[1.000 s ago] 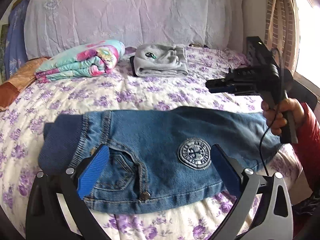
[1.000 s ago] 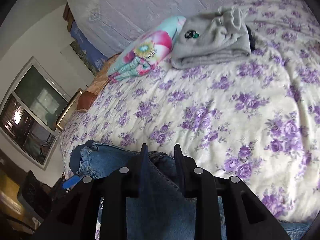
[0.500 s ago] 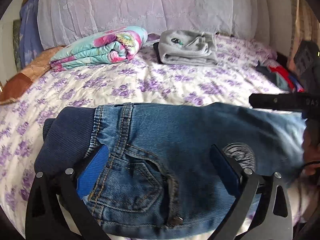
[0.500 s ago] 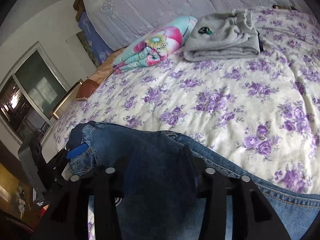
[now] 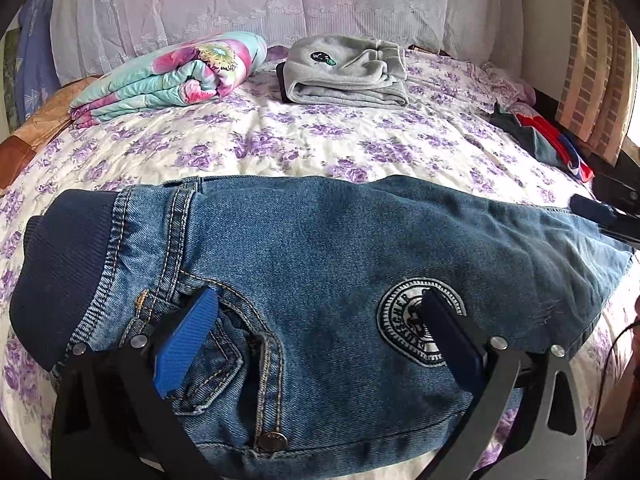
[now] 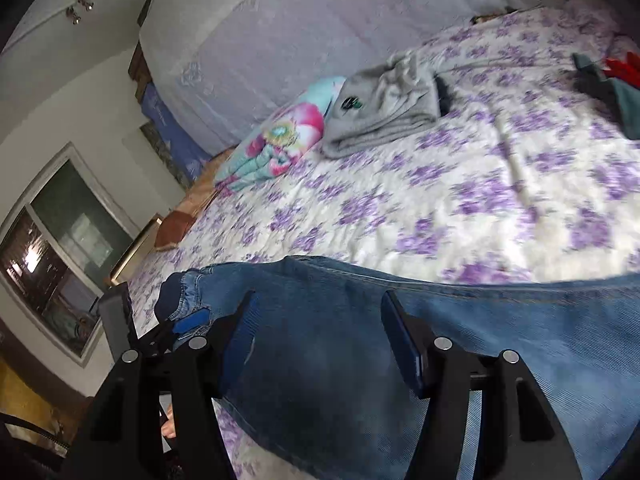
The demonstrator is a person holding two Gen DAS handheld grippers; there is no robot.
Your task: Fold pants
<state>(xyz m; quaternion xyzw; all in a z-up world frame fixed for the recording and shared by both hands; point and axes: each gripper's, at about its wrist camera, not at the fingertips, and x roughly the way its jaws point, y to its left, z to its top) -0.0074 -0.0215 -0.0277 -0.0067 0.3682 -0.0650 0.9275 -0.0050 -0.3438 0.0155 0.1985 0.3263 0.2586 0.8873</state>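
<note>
The blue jeans [image 5: 320, 240] lie flat across the flowered bedspread [image 5: 280, 148], doubled lengthwise, with the dark ribbed waistband [image 5: 60, 260] at the left. My left gripper [image 5: 316, 320] hovers open just over them, one pad by the front pocket and the other on the round patch [image 5: 394, 316]. My right gripper [image 6: 320, 320] is above the leg end of the jeans [image 6: 500, 320]. Its jaws are opening; denim lies under and between them, and the pads do not press on it. In the left wrist view its tip [image 5: 600, 210] shows at the right edge.
A folded floral quilt [image 5: 172, 76] and a folded grey garment [image 5: 348, 72] lie at the head of the bed. Red and teal clothes [image 5: 548, 136] are heaped at the right edge. A lace-covered headboard [image 5: 260, 0] stands behind, and a window [image 6: 52, 248] is on the left wall.
The right gripper let go of the denim it pinched, opened, and swung right along the leg. The jeans now lie flat. The left gripper has come lower and closer over them.
</note>
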